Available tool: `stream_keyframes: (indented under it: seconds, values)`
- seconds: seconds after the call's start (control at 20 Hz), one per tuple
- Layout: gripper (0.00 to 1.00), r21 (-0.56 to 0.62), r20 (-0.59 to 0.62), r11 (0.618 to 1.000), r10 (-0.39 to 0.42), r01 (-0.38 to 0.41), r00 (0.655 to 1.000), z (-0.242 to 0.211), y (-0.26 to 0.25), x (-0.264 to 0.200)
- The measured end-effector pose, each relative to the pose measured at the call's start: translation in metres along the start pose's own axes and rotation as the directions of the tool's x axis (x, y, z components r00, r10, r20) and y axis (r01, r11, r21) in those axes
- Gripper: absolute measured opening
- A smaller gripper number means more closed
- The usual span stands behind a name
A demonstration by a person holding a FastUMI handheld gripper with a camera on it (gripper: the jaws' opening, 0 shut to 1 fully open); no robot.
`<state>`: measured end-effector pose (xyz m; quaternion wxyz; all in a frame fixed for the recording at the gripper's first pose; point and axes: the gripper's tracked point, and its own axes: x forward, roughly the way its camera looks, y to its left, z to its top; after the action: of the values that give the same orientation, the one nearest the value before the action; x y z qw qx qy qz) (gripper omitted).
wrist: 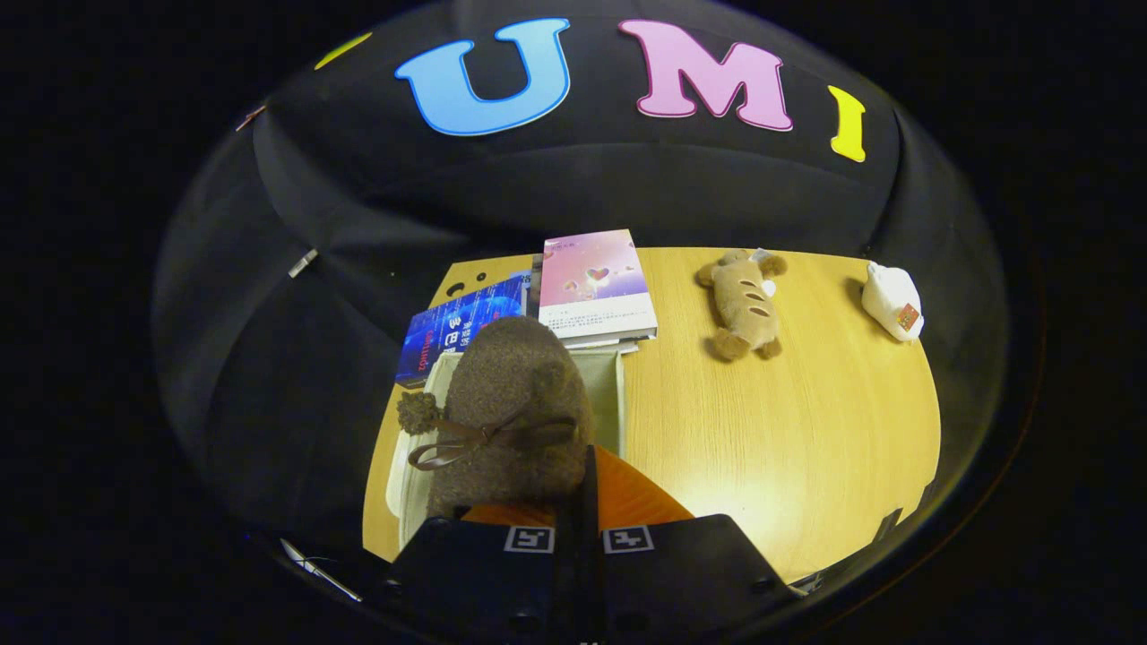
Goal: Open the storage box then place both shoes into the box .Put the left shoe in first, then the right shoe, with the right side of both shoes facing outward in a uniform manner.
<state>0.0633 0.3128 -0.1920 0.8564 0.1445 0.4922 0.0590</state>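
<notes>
**Fuzzy shoe held over the open box**

The gripper [578,537] showed nearest, its two fingers drawn close together with only a thin dark gap between them. They appeared to pinch the edge of the shoe [515,403] at its orange lining, though the contact itself was hidden behind the finger bodies, so the hold was a judgement rather than something plainly seen.

Just ahead of the fingers, the brown fuzzy shoe hung with its toe pointing away, a thin brown ribbon bow [488,437] across its top and a small pompom at its left side. It looked soft and light, likely to fold or sag under a pinch, so the firmer rim at the opening seemed the better place to grip than the plush upper. The fuzz probably gave good friction; the bow could snag.

Under and around the shoe sat the pale storage box [609,385], open, on the wooden table [806,430].

Beyond the box lay a blue book [457,331] and a pink book [596,282]. Farther right rested a bread-shaped plush toy [744,305] and a white plush toy [892,300].
</notes>
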Motion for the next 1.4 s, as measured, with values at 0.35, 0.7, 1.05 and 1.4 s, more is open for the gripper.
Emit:
stream_keyframes:
  seconds: [0.35, 0.7, 1.05, 1.4]
  values:
    - [0.06, -0.028, -0.1, 0.988, -0.153, 0.151, 0.983, -0.043, -0.002, 0.06]
    - [0.85, -0.165, -0.062, 0.982, -0.099, 0.088, 0.993, -0.064, 0.024, 0.057]
    - [0.99, -0.181, 0.039, 0.983, -0.015, 0.022, 0.999, -0.048, 0.029, 0.023]
    - [0.99, -0.185, 0.199, 0.983, 0.052, -0.015, 0.979, -0.01, -0.029, -0.034]
